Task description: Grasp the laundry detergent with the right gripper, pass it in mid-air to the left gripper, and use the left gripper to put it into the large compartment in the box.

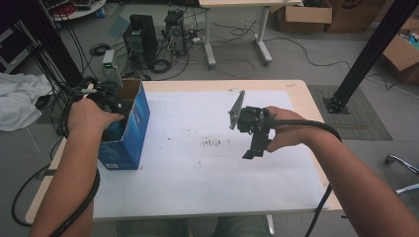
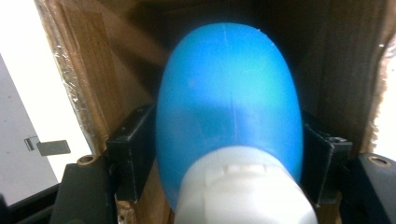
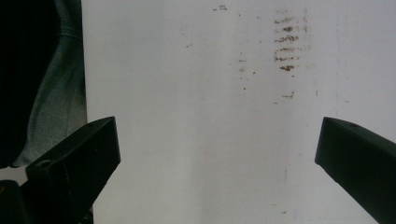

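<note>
At left of the high view we found the left gripper (image 1: 109, 111) reaching into the open blue box (image 1: 129, 132) on the table (image 1: 207, 187). Its jaws were clamped on a blue bottle (image 2: 229, 102) with a white cap (image 2: 245, 191), inside the box. The right gripper (image 1: 253, 150), mid-frame, hung over stained white paper (image 3: 210, 116), jaws spread wide, empty.

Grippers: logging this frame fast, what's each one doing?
Left hand-held gripper: shut on blue bottle, inside box.
Right hand-held gripper: open, empty, above table.
</note>
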`<action>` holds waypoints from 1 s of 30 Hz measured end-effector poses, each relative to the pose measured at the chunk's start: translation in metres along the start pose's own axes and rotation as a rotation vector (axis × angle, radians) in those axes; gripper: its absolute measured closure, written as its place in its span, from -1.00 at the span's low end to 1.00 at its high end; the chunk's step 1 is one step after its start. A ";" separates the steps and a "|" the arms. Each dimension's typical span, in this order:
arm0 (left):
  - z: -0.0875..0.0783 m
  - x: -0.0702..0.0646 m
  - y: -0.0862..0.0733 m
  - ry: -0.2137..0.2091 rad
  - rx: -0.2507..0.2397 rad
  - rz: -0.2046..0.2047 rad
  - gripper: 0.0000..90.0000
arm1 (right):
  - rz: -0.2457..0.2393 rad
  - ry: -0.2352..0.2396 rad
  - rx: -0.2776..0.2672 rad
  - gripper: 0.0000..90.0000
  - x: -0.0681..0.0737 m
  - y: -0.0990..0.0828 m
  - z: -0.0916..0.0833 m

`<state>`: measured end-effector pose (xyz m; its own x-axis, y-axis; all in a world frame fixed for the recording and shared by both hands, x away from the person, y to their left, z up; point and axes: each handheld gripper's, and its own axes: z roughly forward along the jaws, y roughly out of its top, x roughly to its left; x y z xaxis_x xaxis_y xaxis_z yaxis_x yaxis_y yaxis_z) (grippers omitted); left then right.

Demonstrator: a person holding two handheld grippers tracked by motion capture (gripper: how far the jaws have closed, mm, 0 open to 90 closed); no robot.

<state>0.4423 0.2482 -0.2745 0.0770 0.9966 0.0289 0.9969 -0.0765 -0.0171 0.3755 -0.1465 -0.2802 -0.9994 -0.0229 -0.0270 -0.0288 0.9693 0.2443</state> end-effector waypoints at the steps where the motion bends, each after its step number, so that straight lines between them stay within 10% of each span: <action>1: -0.001 0.000 0.000 0.005 -0.002 0.005 -0.31 | -0.002 0.000 0.000 -1.00 0.000 0.000 0.000; 30: -0.067 -0.011 -0.003 0.049 -0.057 0.031 -0.55 | 0.007 -0.012 -0.012 -1.00 0.000 -0.005 -0.002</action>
<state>0.4399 0.2359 -0.2080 0.1067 0.9912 0.0780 0.9932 -0.1099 0.0381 0.3756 -0.1515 -0.2793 -0.9992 -0.0130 -0.0372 -0.0221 0.9664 0.2561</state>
